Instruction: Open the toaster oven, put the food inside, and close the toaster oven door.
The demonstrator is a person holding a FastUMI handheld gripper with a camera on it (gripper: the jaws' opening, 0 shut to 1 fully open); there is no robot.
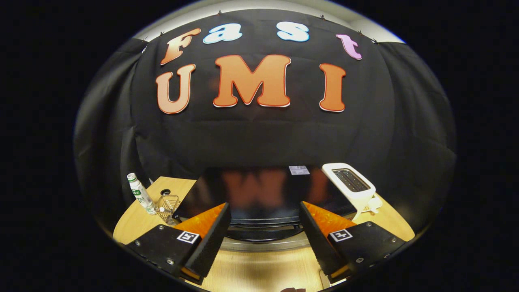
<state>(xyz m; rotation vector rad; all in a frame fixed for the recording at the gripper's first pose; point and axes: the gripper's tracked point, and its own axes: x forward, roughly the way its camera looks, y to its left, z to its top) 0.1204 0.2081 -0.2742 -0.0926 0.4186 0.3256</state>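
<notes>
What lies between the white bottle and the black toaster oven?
A clear glass stands between the bottle and the toaster oven; the open gripper hovers nearer.

The toaster oven (259,194) had a glossy black top that mirrored the wall, with a bright metal strip along its front. The table (263,267) was pale wood, smooth and matt. The toaster (350,184) looked like smooth white plastic. The bottle (140,194) seemed plastic, beside a clear cup (168,207). The wall was matt cloth. The gripper (263,235) stood spread, its inner faces finely ribbed.
</notes>
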